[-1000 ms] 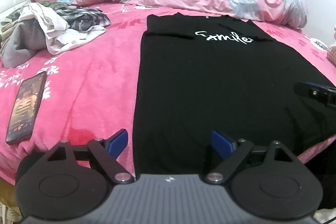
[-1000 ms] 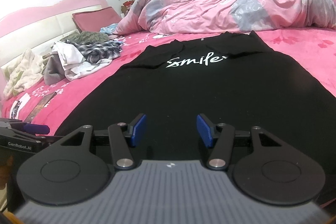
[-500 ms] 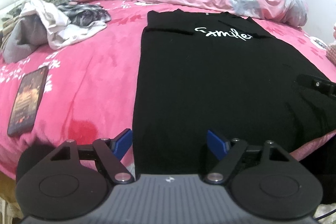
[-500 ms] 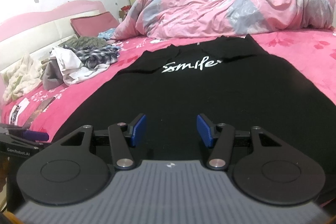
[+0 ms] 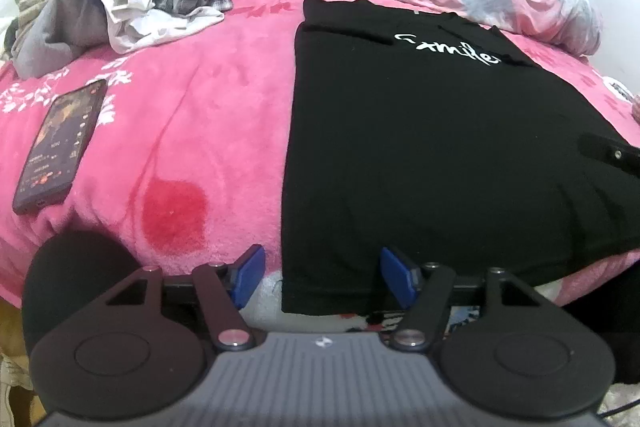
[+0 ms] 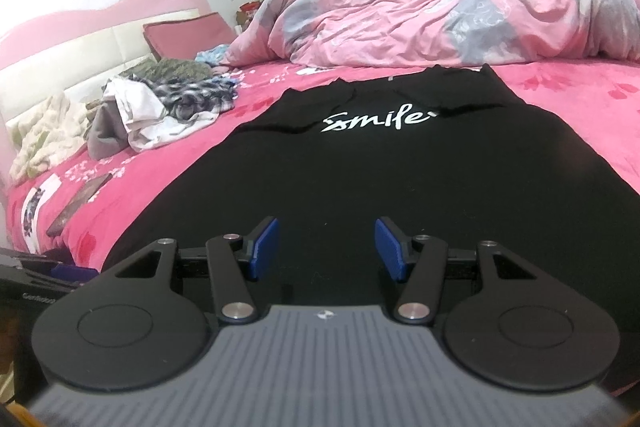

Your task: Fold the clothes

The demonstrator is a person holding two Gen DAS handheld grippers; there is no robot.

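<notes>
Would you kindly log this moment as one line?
stage: pre-grasp | black T-shirt: flat on bed | left gripper: closing around hem corner | right gripper: open, over hem

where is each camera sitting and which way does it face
Left wrist: on the left hand-held gripper, angled down at the black shirt hem corner between its closing, not yet touching jaws.
Right wrist: on the right hand-held gripper, open, low over the shirt, facing the duvet.
Shared: shirt, clothes pile, phone.

Black shirt (image 6: 400, 179) flat on pink bed (image 6: 560, 87)
</notes>
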